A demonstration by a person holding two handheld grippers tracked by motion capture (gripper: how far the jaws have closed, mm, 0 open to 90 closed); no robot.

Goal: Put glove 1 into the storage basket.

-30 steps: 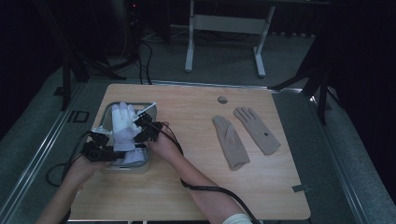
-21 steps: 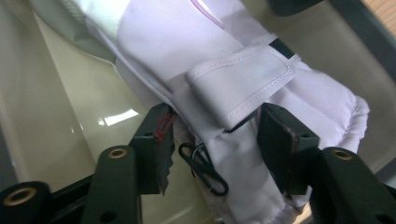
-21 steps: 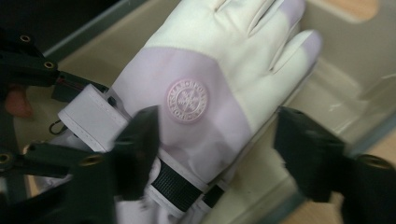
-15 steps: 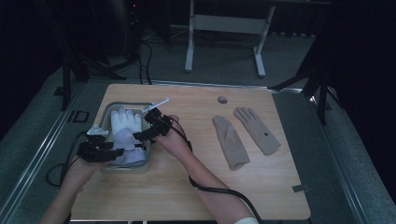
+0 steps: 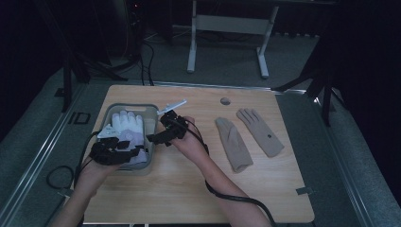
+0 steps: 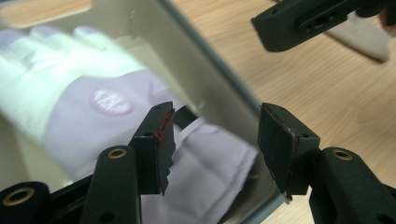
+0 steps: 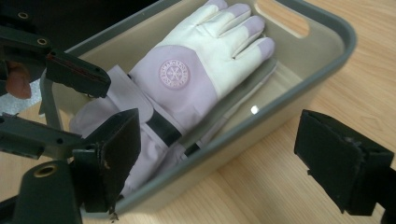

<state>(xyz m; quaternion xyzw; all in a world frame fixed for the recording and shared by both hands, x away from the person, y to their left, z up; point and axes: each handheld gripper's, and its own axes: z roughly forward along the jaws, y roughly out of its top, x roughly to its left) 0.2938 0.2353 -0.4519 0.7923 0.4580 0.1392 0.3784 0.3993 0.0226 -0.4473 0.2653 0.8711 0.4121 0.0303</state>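
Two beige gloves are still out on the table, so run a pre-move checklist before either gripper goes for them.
1. White and lilac padded glove lies fully inside the grey plastic bin: ok.
2. Right gripper jaws have just been opening, nothing between them: ok.
3. Left gripper jaws apart, not pressing on the glove: ok.
4. Two flat beige fabric gloves lie apart on the wooden table, uncovered: ok.
5. Small round grey disc sits away from the beige gloves: ok.
6. Right gripper's cable snagging on anything: cannot tell.
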